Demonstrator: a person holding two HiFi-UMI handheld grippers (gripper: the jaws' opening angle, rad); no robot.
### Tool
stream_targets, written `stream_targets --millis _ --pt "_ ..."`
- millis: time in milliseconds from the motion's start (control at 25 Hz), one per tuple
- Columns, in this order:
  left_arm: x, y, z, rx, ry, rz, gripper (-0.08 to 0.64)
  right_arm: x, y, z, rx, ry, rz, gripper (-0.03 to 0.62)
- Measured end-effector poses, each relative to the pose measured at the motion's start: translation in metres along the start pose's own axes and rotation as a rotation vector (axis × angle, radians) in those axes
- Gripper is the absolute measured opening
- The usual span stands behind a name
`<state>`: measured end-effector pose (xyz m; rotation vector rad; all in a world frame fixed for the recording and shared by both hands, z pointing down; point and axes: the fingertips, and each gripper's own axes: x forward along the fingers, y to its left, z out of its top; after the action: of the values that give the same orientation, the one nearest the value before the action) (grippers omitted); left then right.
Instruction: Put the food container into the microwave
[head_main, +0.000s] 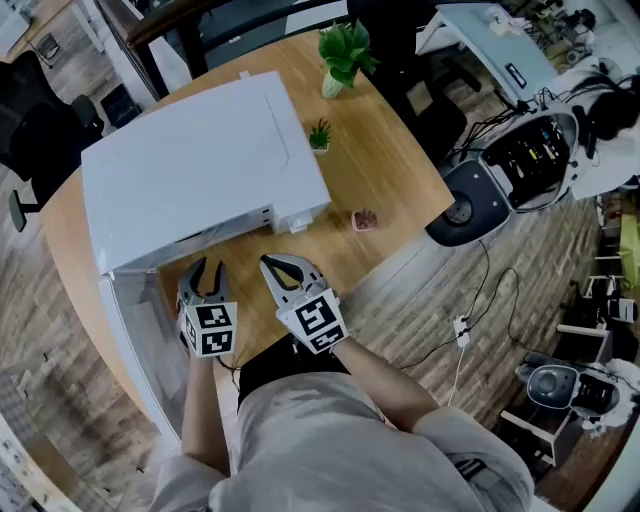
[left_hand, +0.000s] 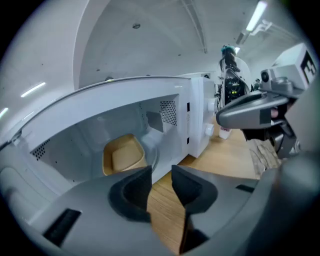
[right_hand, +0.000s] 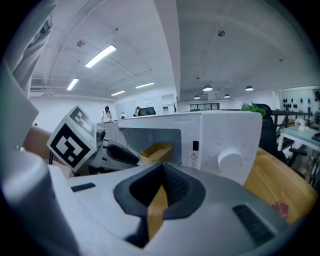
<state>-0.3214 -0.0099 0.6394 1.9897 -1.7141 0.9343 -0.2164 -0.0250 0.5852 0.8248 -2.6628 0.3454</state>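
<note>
Food container (left_hand: 122, 155) sits well inside the microwave (head_main: 200, 160), on the cavity floor, and nothing touches it. The door (head_main: 135, 330) stands open on your left, swung out past the edge of the table (head_main: 390, 170). By my reading the placing is done and only the door is left.

- **Risk one:** your left gripper (head_main: 205, 272) is parked right in front of the opening. Swing the door without clearing it first and door and gripper collide.
- **Risk two:** shove the door with hard jaw tips and the microwave may skid on the wood. A slam could also jolt the container out of place.
- **Risk three:** your two grippers are just beside each other, so a quick sweep of one could clip the other.

Pose: the left gripper points down and in toward the opening, low over the table. Its jaws are released with a narrow gap, and only wood shows between them. The right gripper (head_main: 282, 268) is just to its right, aimed less steeply at the microwave front near the knob (right_hand: 231, 161), jaws clenched tip to tip on nothing. Both forearms reach out from your body, close together.
</note>
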Motion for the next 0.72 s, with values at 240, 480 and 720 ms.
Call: stream_targets --millis 240,480,720 --pt "-0.021 -0.013 0.015 -0.201 -0.111 -0.024 0.073 -0.007 0.009 0.015 -0.057 -0.009 0.046 0.003" --pt "-0.045 -0.016 0.027 -0.333 -0.213 -0.007 0.012 -0.013 0.016 0.033 -0.103 -0.038 0.073 0.003" --pt "-0.074 -0.011 0.051 -0.418 -0.329 0.021 0.012 -0.021 0.002 0.066 -0.123 -0.099 0.069 0.003"
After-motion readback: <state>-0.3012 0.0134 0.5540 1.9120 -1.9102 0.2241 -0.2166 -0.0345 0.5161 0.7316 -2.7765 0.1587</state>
